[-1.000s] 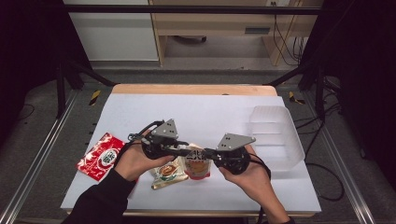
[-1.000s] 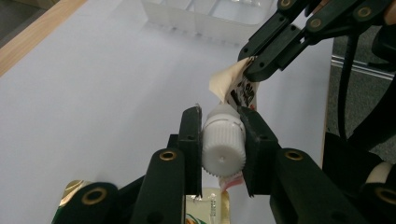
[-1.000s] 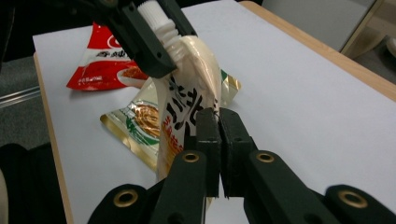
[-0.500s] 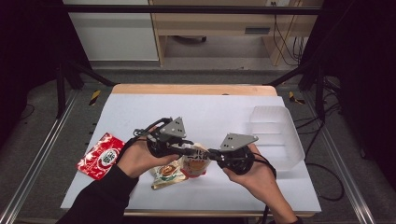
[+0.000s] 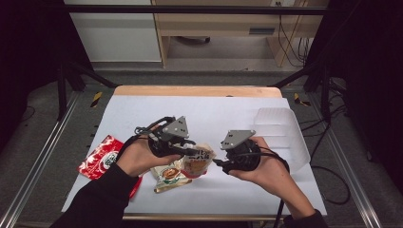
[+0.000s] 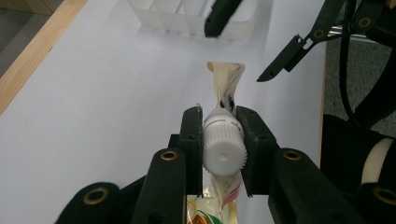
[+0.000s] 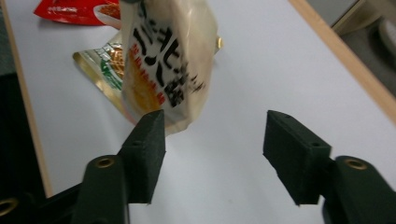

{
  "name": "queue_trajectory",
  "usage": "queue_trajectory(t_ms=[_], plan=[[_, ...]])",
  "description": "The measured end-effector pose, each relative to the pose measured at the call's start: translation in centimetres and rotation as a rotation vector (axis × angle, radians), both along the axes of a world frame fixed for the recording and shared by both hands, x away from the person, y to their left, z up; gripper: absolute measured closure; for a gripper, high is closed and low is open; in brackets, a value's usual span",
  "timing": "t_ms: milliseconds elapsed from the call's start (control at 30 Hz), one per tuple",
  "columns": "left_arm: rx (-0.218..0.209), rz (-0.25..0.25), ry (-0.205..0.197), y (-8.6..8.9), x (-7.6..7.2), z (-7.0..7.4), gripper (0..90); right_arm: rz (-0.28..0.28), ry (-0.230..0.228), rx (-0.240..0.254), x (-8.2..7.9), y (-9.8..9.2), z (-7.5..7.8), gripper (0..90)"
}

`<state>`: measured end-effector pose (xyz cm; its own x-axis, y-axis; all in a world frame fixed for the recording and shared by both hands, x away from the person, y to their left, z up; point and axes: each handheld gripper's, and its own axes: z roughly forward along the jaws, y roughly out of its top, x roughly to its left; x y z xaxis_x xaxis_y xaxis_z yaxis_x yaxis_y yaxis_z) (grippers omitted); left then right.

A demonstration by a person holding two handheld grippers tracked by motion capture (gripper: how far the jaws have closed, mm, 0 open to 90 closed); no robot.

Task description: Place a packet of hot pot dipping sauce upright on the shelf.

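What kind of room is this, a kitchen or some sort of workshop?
Most likely a lab recording bench, not a kitchen: a white-covered table boxed in by a black metal frame, cables on the floor, and a person working hand-held grippers on a spouted food pouch.

Bold black East Asian characters run down the cream pouch (image 7: 170,56), too tilted to read. Print on the gold packet (image 7: 105,65) and red packet (image 7: 74,11) stays illegible.

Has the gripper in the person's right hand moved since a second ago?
Yes. The right gripper has drawn back from the spouted pouch toward the clear tray; its jaws have just been opening, nothing between them.
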<state>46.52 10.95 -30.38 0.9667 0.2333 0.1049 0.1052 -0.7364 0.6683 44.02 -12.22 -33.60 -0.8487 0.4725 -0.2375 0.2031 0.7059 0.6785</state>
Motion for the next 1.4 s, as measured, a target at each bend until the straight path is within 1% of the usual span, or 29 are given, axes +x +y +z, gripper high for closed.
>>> queue_trajectory(t_ms=[33,67,100,133,167,233,267,300,333,367,400,433,500,567,600,633,733,800,833,867,900,1000,1067,1100,1167,1233,1267,1333,1400], plan=[[0.004,-0.008,0.001,-0.1,0.0,-0.1,73.5,0.016,-0.008,-0.02,0.3,0.2,0.6,30.5],[0.003,-0.01,0.001,-0.2,0.0,-0.2,73.5,0.029,-0.006,-0.021,0.5,0.2,0.8,27.6],[0.001,-0.014,-0.001,-0.3,0.1,-0.2,73.5,0.047,0.007,-0.029,0.7,0.4,1.0,24.3],[0.001,-0.014,-0.001,-0.3,0.1,-0.2,73.5,0.047,0.007,-0.029,0.7,0.4,1.0,24.3],[-0.007,-0.012,0.001,-0.3,0.1,-0.3,73.5,0.083,0.027,-0.065,1.0,0.6,1.2,19.7],[-0.006,-0.016,-0.002,-0.4,0.1,-0.3,73.5,0.098,0.047,-0.08,1.3,0.9,1.3,21.9],[-0.006,-0.016,-0.002,-0.4,0.1,-0.3,73.5,0.098,0.047,-0.08,1.3,0.9,1.3,21.9],[-0.009,-0.021,-0.001,-0.5,0.0,-0.3,73.5,0.107,0.053,-0.078,1.4,1.0,1.3,24.5],[-0.008,-0.022,-0.002,-0.5,0.0,-0.3,73.5,0.13,0.06,-0.08,1.4,1.2,1.5,29.4],[-0.001,-0.031,-0.004,-0.6,0.0,-0.3,73.5,0.148,0.062,-0.097,1.5,1.6,1.6,32.1],[-0.001,-0.031,-0.004,-0.6,0.0,-0.3,73.5,0.148,0.062,-0.097,1.5,1.6,1.6,32.1],[-0.006,-0.033,-0.003,-0.7,-0.1,-0.4,73.5,0.164,0.065,-0.117,1.7,1.9,1.6,35.9],[-0.004,-0.038,-0.004,-0.6,-0.1,-0.3,73.5,0.17,0.069,-0.12,1.8,2.0,1.6,37.1],[-0.007,-0.043,-0.004,-0.6,-0.2,-0.3,73.5,0.19,0.094,-0.124,2.0,2.4,1.6,42.4],[-0.009,-0.043,-0.004,-0.6,-0.2,-0.3,73.5,0.19,0.094,-0.124,2.0,2.4,1.6,42.4],[-0.013,-0.041,-0.003,-0.7,-0.3,-0.3,73.4,0.202,0.102,-0.133,2.0,2.6,1.5,46.0],[-0.011,-0.042,-0.004,-0.7,-0.3,-0.4,73.4,0.214,0.107,-0.137,2.0,2.7,1.5,49.0],[-0.01,-0.044,-0.004,-0.7,-0.3,-0.4,73.4,0.219,0.115,-0.135,2.0,2.9,1.5,53.6],[-0.01,-0.045,-0.003,-0.7,-0.3,-0.4,73.4,0.229,0.117,-0.138,1.9,3.0,1.5,58.2],[-0.011,-0.045,-0.003,-0.7,-0.3,-0.5,73.4,0.229,0.117,-0.138,1.9,3.0,1.5,58.2],[-0.007,-0.047,-0.005,-0.6,-0.2,-0.5,73.4,0.234,0.121,-0.141,2.0,3.1,1.4,61.1],[-0.015,-0.043,0.002,-0.6,-0.2,-0.6,73.4,0.236,0.12,-0.152,2.0,3.2,1.4,71.4],[-0.018,-0.041,0.003,-0.6,-0.2,-0.7,73.3,0.222,0.116,-0.157,2.1,3.1,1.5,76.4],[-0.018,-0.041,0.003,-0.6,-0.2,-0.7,73.4,0.222,0.116,-0.157,2.1,3.1,1.5,76.4],[-0.026,-0.038,0.004,-0.6,-0.1,-0.8,73.3,0.224,0.117,-0.154,2.0,3.1,1.5,79.8],[-0.023,-0.038,0.002,-0.6,0.0,-0.9,73.3,0.215,0.119,-0.156,2.0,3.1,1.6,83.1],[-0.033,-0.033,0.006,-0.7,0.0,-1.0,73.3,0.211,0.12,-0.156,1.9,3.1,1.6,84.0],[-0.041,-0.03,0.009,-0.8,0.1,-1.1,73.2,0.191,0.125,-0.176,1.8,3.0,1.9,86.0],[-0.043,-0.03,0.01,-0.8,0.2,-1.2,73.0,0.19,0.128,-0.178,1.9,3.0,1.9,86.2]])
